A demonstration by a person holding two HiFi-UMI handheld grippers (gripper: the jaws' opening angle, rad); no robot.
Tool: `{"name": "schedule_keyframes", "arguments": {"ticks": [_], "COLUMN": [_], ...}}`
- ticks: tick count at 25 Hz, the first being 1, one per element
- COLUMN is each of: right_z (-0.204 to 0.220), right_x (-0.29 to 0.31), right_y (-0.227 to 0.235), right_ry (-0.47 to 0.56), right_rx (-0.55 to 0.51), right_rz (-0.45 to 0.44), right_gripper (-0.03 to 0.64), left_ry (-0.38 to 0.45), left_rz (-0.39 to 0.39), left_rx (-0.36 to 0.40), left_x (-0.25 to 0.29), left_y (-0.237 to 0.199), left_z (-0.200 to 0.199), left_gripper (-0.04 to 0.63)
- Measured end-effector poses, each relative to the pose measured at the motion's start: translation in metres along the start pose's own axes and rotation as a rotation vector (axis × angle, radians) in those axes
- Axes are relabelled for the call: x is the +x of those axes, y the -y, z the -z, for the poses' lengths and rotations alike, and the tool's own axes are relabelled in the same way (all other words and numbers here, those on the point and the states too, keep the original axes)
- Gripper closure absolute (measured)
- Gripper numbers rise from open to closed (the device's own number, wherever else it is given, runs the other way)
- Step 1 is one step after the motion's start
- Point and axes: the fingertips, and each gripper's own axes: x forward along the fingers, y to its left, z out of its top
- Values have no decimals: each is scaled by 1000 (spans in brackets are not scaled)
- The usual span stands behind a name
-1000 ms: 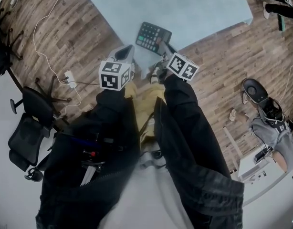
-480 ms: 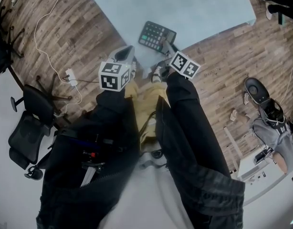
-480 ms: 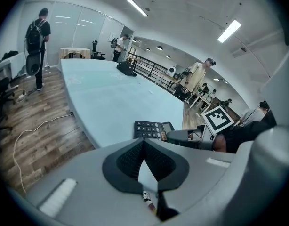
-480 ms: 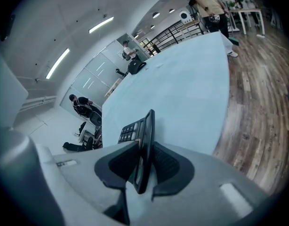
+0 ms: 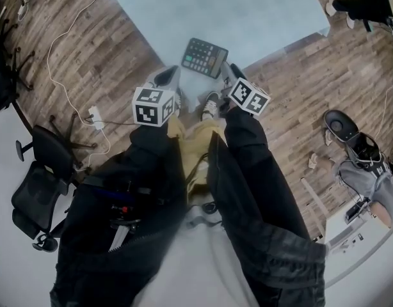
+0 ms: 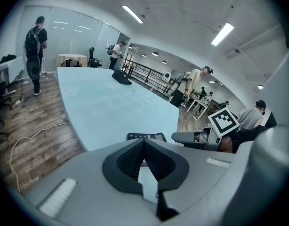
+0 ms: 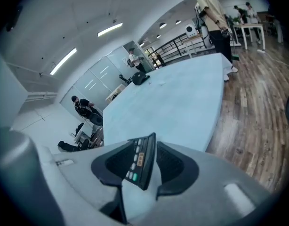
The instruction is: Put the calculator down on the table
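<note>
We see the calculator (image 5: 205, 57) lying flat, keys up, on the pale blue tabletop (image 5: 248, 11). It sits close to the tabletop's near edge, in the upper middle of the head view. The right gripper (image 5: 226, 70) reaches up from below to the calculator's lower right edge. In the right gripper view the calculator (image 7: 140, 163) appears edge-on between the two dark fingers (image 7: 173, 166). These have just been opening and stand spread apart, with a narrow gap between the calculator and the finger on the frame's right, so they do not clamp it.

The left gripper (image 5: 169, 75) sits just to the lower left of the calculator, by the tabletop's edge. In the left gripper view its fingers (image 6: 128, 159) meet tip to tip with nothing between them. The calculator shows just beyond their tips, and the right gripper lies at the right of that frame.

A wooden floor (image 5: 88, 43) with a white cable (image 5: 56, 50) fills the head view's left.
</note>
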Motion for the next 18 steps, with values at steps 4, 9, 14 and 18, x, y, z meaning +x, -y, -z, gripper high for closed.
{"name": "schedule_keyframes", "arguments": {"ticks": [4, 9, 14, 18], "right_z": [-56, -122, -178, -212], "right_x": [-43, -102, -152, -187], "right_y": [-38, -95, -143, -176], "right_ry": [152, 334, 493, 584], "right_rx": [-94, -253, -393, -481], "right_rz": [-25, -62, -106, -125], "right_gripper": [493, 562, 617, 618], "left_ry": [80, 220, 371, 477], "left_rz": [26, 77, 156, 207], "left_rx": [39, 107, 155, 215], "left_x": [-9, -29, -54, -79], "left_y": [18, 56, 98, 131], "left_z": [-39, -108, -182, -228], "left_gripper": [600, 598, 600, 600]}}
